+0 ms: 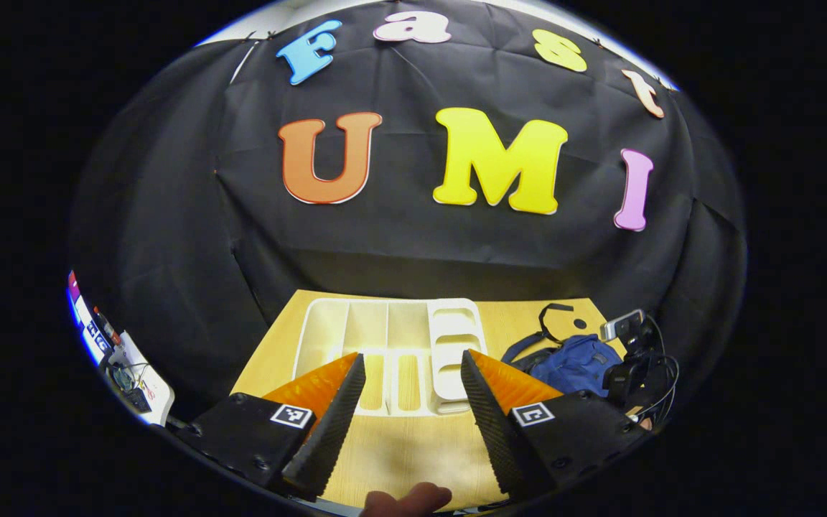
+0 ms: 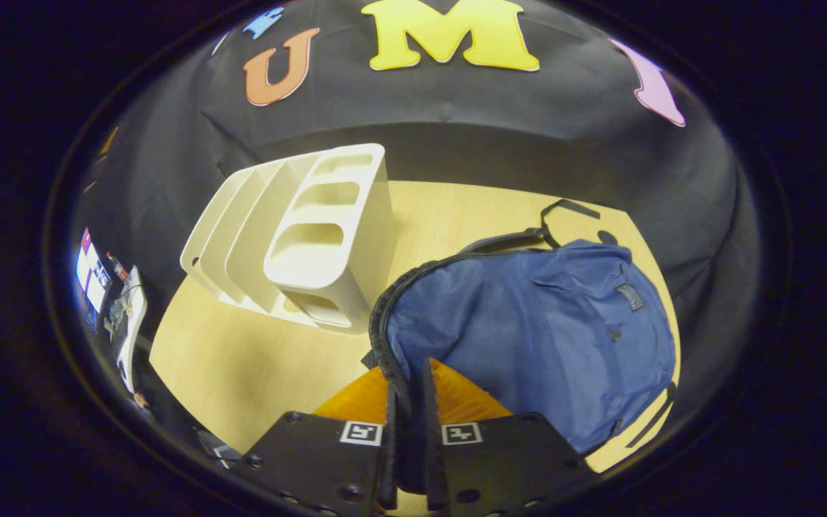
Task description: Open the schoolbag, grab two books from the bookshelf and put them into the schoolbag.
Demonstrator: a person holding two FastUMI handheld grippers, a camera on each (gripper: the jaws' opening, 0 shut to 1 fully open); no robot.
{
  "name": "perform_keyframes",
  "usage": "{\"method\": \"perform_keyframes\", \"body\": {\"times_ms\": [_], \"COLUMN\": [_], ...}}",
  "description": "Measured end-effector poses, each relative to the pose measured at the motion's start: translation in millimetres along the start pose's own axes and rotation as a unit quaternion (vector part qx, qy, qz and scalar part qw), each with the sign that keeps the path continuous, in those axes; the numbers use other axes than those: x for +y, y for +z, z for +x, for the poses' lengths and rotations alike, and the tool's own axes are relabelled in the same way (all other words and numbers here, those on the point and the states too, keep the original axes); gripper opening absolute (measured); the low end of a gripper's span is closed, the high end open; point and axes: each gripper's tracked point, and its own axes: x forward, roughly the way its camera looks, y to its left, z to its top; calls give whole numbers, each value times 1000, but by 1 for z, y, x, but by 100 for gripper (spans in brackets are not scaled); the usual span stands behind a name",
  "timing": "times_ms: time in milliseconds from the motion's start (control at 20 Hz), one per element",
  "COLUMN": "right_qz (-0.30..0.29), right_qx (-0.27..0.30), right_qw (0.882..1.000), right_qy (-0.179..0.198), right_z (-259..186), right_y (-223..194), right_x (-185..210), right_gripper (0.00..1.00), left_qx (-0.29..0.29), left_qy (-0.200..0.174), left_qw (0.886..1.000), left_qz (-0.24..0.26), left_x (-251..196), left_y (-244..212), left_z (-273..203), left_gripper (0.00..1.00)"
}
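The blue schoolbag [image 2: 528, 337] lies flat on the wooden table [image 2: 241, 366], its black zipper edge curving along its left side. My right gripper [image 2: 409, 370] is shut on that zipper edge at the bag's near left corner. The white bookshelf [image 2: 327, 237] stands left of the bag with several slots; I see no books in it. In the left gripper view, the bookshelf [image 1: 385, 327] is straight ahead and my left gripper [image 1: 412, 355] hangs open above the table in front of it, holding nothing. The schoolbag [image 1: 571, 362] is to the right, with the right gripper [image 1: 629, 359] at it.
The bag's black strap loop [image 2: 561, 212] lies on the table behind it. Bare tabletop [image 1: 406, 445] spreads in front of the shelf. A white stand with cables and clutter [image 1: 123, 373] sits off the table's left side. A fingertip [image 1: 406, 499] shows at the bottom edge.
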Motion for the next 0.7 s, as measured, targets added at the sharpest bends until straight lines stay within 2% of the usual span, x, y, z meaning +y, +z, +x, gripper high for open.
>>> {"method": "perform_keyframes", "body": {"times_ms": [50,150,250,300,350,400,450,550,700], "right_qz": [3,11,11,11,12,15,19,18,-3], "right_qx": [6,16,20,22,18,12,7,-8,-70], "right_qw": [1000,1000,1000,999,999,999,999,999,997], "right_qy": [-1,6,19,23,24,31,39,49,38], "right_z": [6,14,21,22,21,20,18,9,-21], "right_y": [-4,-9,-11,-12,-12,-9,-7,3,38], "right_x": [1,7,14,17,19,22,27,31,30], "right_gripper": [21,25,37,54,62,79,91,96,97], "left_qx": [-7,-22,-36,-45,-55,-62,-68,-76,-94], "left_qy": [4,7,9,10,9,9,10,8,13], "left_qw": [1000,1000,999,999,998,998,998,997,995], "left_qz": [-2,-2,-2,-2,-2,-2,-1,0,6], "left_x": [4,11,15,14,14,15,16,15,15], "left_y": [4,11,19,24,30,33,37,43,56], "left_z": [0,-5,-8,-8,-9,-8,-8,-7,-5], "left_gripper": [88,91,94,95,97,97,97,98,97]}}
